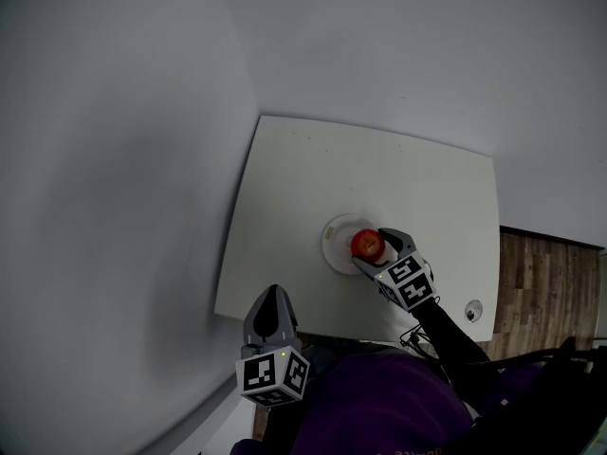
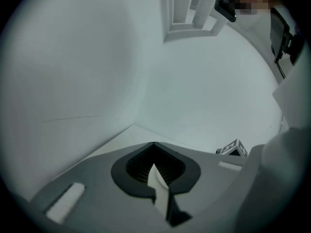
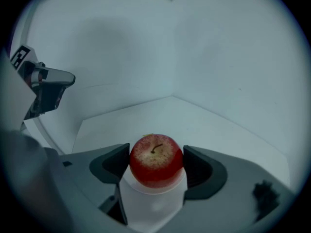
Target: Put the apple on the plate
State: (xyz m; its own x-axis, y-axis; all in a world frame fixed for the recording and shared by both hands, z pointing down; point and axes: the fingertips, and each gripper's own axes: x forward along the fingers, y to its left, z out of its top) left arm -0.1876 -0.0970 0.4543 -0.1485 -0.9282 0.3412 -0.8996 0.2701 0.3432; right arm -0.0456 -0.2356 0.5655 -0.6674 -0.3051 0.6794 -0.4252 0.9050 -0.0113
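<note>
On the white plate [image 1: 334, 240] [image 3: 153, 204], about midway along the table's near side, sits the red apple [image 1: 367, 245] [image 3: 156, 160], clamped by the right gripper [image 1: 370, 248] [image 3: 156, 162].

Stem up, the apple rests on the plate with the gripper's two dark jaws pressed against its left and right sides. The white table [image 1: 313, 169] stands in a corner of pale walls, with a small round object [image 1: 473, 310] near its right edge and wooden floor [image 1: 545, 282] beyond. The left gripper [image 1: 273, 292] [image 2: 154, 144] hangs at the table's near left corner, well apart from the plate, jaws closed together on nothing.
</note>
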